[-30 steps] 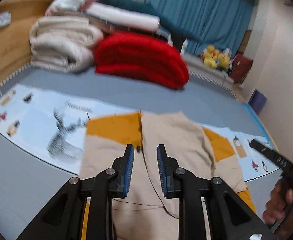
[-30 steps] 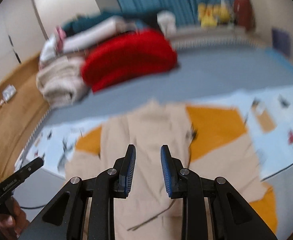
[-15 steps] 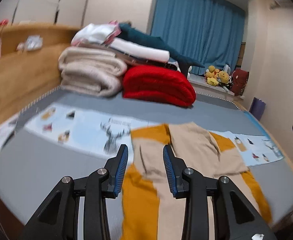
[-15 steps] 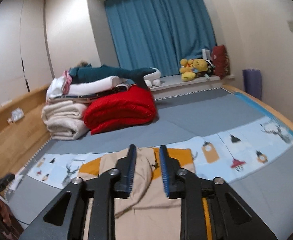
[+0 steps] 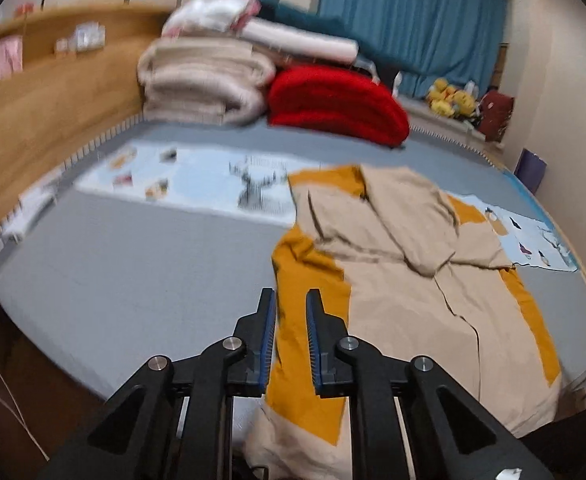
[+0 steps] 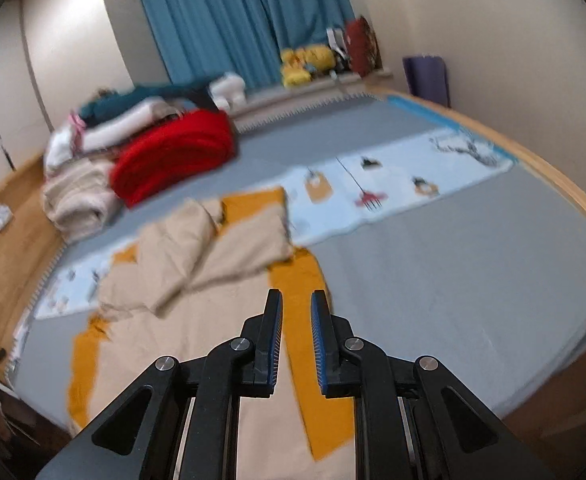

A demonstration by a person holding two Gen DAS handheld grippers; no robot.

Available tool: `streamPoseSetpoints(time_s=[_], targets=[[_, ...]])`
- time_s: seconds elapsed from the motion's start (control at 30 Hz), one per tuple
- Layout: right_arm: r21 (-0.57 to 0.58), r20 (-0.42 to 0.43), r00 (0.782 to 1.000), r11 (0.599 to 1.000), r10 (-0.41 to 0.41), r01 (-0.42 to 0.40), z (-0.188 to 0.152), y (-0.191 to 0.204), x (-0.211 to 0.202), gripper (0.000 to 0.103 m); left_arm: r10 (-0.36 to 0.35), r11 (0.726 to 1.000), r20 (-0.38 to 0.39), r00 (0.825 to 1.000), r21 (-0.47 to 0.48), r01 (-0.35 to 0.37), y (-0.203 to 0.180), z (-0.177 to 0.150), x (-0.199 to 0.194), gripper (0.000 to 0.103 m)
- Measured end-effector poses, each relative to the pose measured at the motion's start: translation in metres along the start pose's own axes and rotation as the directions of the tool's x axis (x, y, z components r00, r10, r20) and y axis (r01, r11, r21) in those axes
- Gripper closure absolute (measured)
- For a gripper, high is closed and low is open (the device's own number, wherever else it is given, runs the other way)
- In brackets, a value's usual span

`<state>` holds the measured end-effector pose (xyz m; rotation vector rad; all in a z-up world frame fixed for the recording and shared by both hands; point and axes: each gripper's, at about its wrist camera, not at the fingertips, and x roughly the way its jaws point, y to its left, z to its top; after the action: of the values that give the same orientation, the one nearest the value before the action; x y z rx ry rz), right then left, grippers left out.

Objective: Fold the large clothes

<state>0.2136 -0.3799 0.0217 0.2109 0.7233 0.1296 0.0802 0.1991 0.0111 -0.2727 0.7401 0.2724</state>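
garment (image 5: 409,280) lies half-folded on bed (image 5: 133,264); left gripper (image 5: 289,308) closing, empty

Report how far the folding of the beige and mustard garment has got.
Done: both sleeves lie folded across the chest of the garment on the grey bed. In hand: nothing; the left gripper, jaws closing, and the right gripper hover empty over its mustard side panels. Left: folding the body up.

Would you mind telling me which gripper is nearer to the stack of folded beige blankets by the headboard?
Left. The left gripper is over the garment's edge on the beige blankets' side; the right gripper is over the opposite edge.
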Motion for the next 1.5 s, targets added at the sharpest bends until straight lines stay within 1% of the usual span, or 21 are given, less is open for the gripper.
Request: streamPoseSetpoints(time_s=[0.1,0.17,0.27,0.37,0.43,0.53,0.67,0.73,0.8,0.87,0.9,0.93,1.0,1.07,1.13,1.3,1.33,1.37,1.4,1.47,1.5], targets=[[0.001,-0.046,0.999,1.0,-0.001,0.001,-0.007,-0.002,0.012,0.087,-0.01,0.999,-0.061,0.998,-0.042,0.008,0.007,-0.004,0.012,0.091],[-0.028,-0.071,0.997,0.999,-0.041,0.04,-0.012,0.0,0.019,0.087,-0.029,0.995,-0.102,0.994,-0.094,0.019,0.014,-0.005,0.02,0.091],[-0.053,-0.101,0.992,0.996,-0.071,0.066,-0.016,0.003,0.025,0.087,-0.074,0.978,-0.101,0.992,-0.2,0.053,0.023,-0.004,0.019,0.092],[-0.029,-0.097,0.993,0.997,-0.07,0.067,-0.014,0.005,0.023,0.087,-0.113,0.96,-0.074,0.991,-0.263,0.09,0.023,-0.002,0.015,0.092],[0.009,-0.086,0.995,0.998,-0.059,0.06,-0.015,0.003,0.017,0.087,-0.119,0.961,-0.067,0.991,-0.258,0.098,0.019,-0.001,0.014,0.092],[0.017,-0.079,0.996,0.999,-0.05,0.052,-0.017,0.006,0.014,0.087,-0.1,0.974,-0.081,0.992,-0.21,0.081,0.01,-0.002,0.015,0.092],[-0.011,-0.119,0.99,0.997,-0.071,0.07,-0.026,0.008,0.023,0.087,-0.064,0.981,-0.166,0.984,-0.194,0.031,0.015,-0.012,0.03,0.092],[-0.016,-0.161,0.983,0.997,-0.082,0.081,-0.032,0.005,0.032,0.087,-0.056,0.98,-0.223,0.973,-0.198,0.011,0.02,-0.019,0.039,0.092],[-0.014,-0.217,0.972,0.996,-0.089,0.088,-0.037,0.0,0.043,0.086,-0.046,0.981,-0.293,0.955,-0.196,-0.013,0.024,-0.025,0.05,0.092],[-0.006,-0.295,0.949,0.994,-0.109,0.112,-0.045,-0.007,0.06,0.083,-0.03,0.981,-0.359,0.933,-0.19,-0.042,0.026,-0.031,0.058,0.092],[0.009,-0.341,0.933,0.992,-0.119,0.129,-0.05,-0.012,0.069,0.08,-0.022,0.981,-0.388,0.921,-0.187,-0.055,0.027,-0.033,0.061,0.092],[0.039,-0.389,0.913,0.988,-0.123,0.15,-0.056,-0.02,0.079,0.08,-0.022,0.98,-0.405,0.914,-0.188,-0.06,0.027,-0.034,0.061,0.092],[0.099,-0.441,0.89,0.98,-0.114,0.175,-0.062,-0.032,0.091,0.08,-0.037,0.982,-0.423,0.905,-0.184,-0.046,0.027,-0.036,0.062,0.09],[0.153,-0.465,0.88,0.97,-0.098,0.189,-0.065,-0.041,0.097,0.08,-0.027,0.985,-0.439,0.898,-0.167,-0.052,0.029,-0.039,0.066,0.088],[0.182,-0.477,0.875,0.964,-0.084,0.191,-0.066,-0.044,0.102,0.08,-0.033,0.978,-0.459,0.888,-0.196,-0.065,0.036,-0.048,0.076,0.086],[0.117,-0.505,0.855,0.972,-0.119,0.204,-0.07,-0.037,0.114,0.072,-0.078,0.961,-0.488,0.869,-0.27,-0.065,0.048,-0.072,0.105,0.08],[0.105,-0.516,0.848,0.973,-0.124,0.206,-0.07,-0.037,0.118,0.071,-0.057,0.959,-0.539,0.84,-0.265,-0.104,0.048,-0.078,0.115,0.08],[0.096,-0.524,0.842,0.973,-0.13,0.209,-0.07,-0.037,0.122,0.07,-0.066,0.957,-0.565,0.823,-0.27,-0.109,0.048,-0.079,0.122,0.079],[0.086,-0.53,0.837,0.973,-0.137,0.214,-0.071,-0.037,0.125,0.069,-0.089,0.959,-0.559,0.824,-0.273,-0.082,0.046,-0.079,0.124,0.076],[0.074,-0.545,0.825,0.972,-0.149,0.225,-0.074,-0.04,0.13,0.067,-0.058,0.967,-0.568,0.821,-0.235,-0.095,0.045,-0.079,0.127,0.063],[0.07,-0.554,0.818,0.971,-0.152,0.228,-0.076,-0.04,0.132,0.065,-0.043,0.97,-0.576,0.816,-0.22,-0.104,0.045,-0.081,0.129,0.062]])
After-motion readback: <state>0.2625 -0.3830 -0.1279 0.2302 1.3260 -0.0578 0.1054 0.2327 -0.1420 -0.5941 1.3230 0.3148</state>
